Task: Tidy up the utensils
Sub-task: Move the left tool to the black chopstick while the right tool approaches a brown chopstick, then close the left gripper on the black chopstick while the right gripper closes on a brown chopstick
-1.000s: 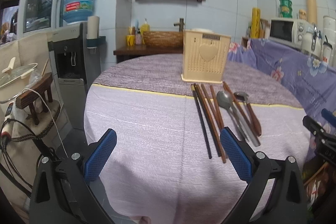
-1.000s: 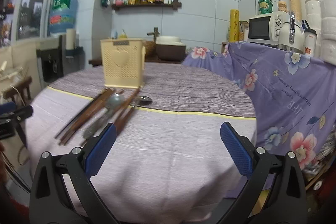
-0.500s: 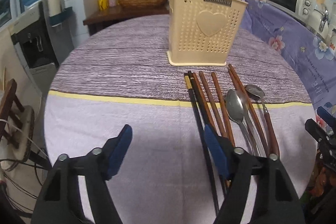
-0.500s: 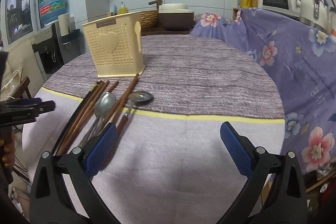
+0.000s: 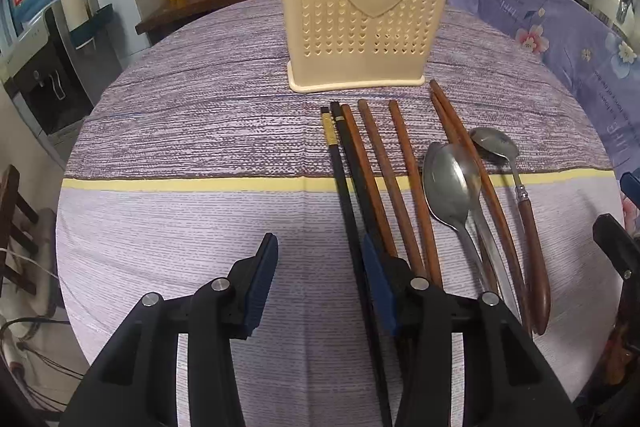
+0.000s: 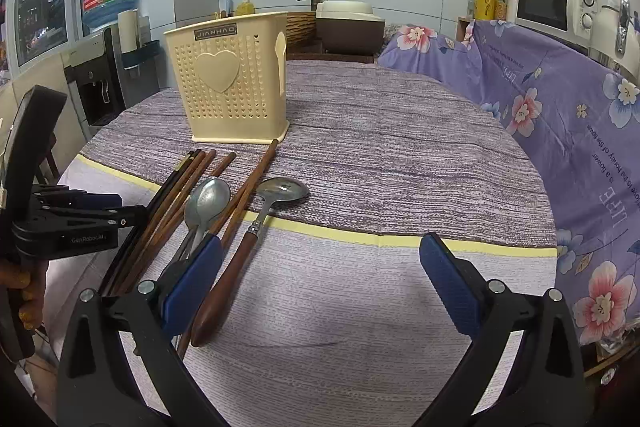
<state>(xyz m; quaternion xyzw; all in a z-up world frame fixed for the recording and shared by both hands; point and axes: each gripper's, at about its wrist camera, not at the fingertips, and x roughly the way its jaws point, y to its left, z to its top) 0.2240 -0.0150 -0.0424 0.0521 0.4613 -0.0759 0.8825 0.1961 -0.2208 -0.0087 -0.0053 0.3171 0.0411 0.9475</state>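
Before the cream utensil holder (image 5: 362,11), in the left wrist view, the utensils lay in a row on the purple tablecloth (image 5: 192,131): black chopsticks (image 5: 340,163) at the left end, brown chopsticks (image 5: 394,171) next, then two steel spoons (image 5: 448,183) and a wooden-handled spoon (image 5: 524,211) farthest right. The left gripper (image 5: 320,275) was closing, roughly half open, its right pad over the black chopsticks; only cloth showed between the pads, nothing gripped

From the right wrist view, the same holder (image 6: 236,83) stood behind the row, and the right gripper (image 6: 318,275) hung wide open and empty, its left finger above the steel spoons' handles (image 6: 208,203), bare cloth between its pads
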